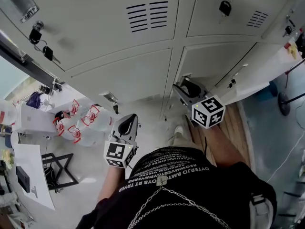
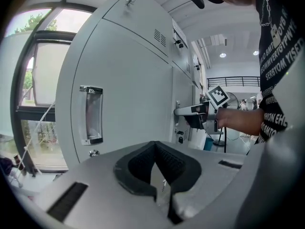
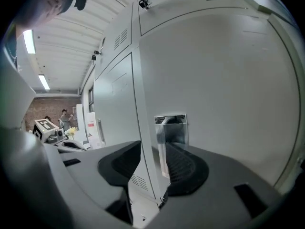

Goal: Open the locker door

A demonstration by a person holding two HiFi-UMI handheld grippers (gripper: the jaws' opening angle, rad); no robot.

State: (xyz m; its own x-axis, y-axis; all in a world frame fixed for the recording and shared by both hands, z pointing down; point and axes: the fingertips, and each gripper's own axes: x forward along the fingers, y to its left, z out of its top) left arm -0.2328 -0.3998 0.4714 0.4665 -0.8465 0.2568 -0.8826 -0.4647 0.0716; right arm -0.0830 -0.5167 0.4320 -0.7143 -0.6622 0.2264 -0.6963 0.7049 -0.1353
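Observation:
The grey locker door (image 1: pixel 214 61) (image 3: pixel 224 104) is in the lower row and has a recessed metal handle (image 3: pixel 170 125). My right gripper (image 1: pixel 183 87) (image 3: pixel 153 147) is at that handle, open. The door's left edge runs between its jaws, with one pad inside the recess and the other on the far side of the edge; neither pad visibly presses. My left gripper (image 1: pixel 127 120) (image 2: pixel 153 147) hangs lower and to the left, away from the lockers, with its pads together and nothing between them. In the left gripper view the right gripper (image 2: pixel 190 111) reaches the locker front.
Keys hang in the upper lockers' locks (image 1: pixel 35 35) (image 1: pixel 225 7). A white panel (image 1: pixel 259 73) juts out from the lockers at the right. Plastic bags (image 1: pixel 78 120) and a black frame (image 1: pixel 59 171) lie on the floor at the left. A round stand base (image 1: pixel 284 101) is far right.

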